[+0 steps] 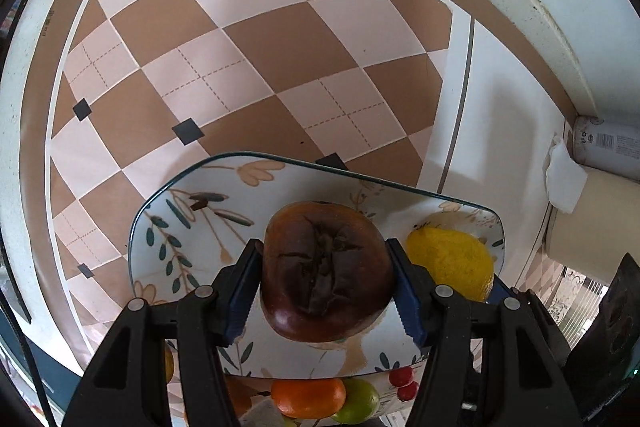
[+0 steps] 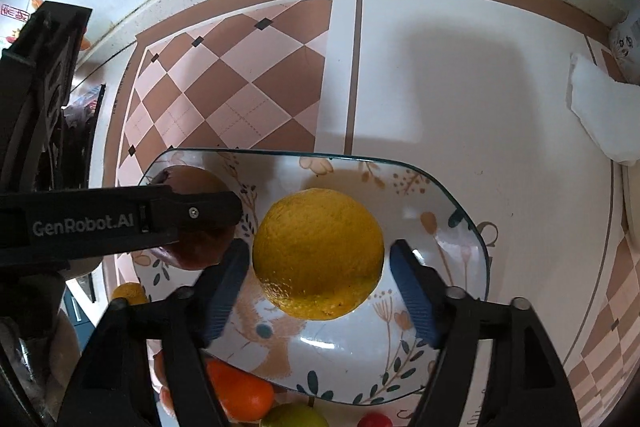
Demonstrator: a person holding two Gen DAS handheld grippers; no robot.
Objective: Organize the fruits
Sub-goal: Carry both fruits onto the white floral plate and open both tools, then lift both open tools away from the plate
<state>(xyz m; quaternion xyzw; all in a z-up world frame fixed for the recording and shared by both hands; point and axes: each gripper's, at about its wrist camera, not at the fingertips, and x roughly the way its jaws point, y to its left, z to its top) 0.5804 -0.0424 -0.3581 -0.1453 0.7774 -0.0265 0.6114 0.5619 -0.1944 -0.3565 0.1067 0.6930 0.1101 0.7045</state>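
Note:
A floral plate lies on the counter. My left gripper is shut on a dark brown fruit over the plate; the fruit also shows in the right wrist view behind the left gripper's finger. A yellow lemon sits on the plate between the fingers of my right gripper. The jaws stand open around it with a gap on each side.
Below the plate's near edge lie an orange, a green fruit and red cherries. A checkered mat covers the counter. A white tissue and a can are at the right wall.

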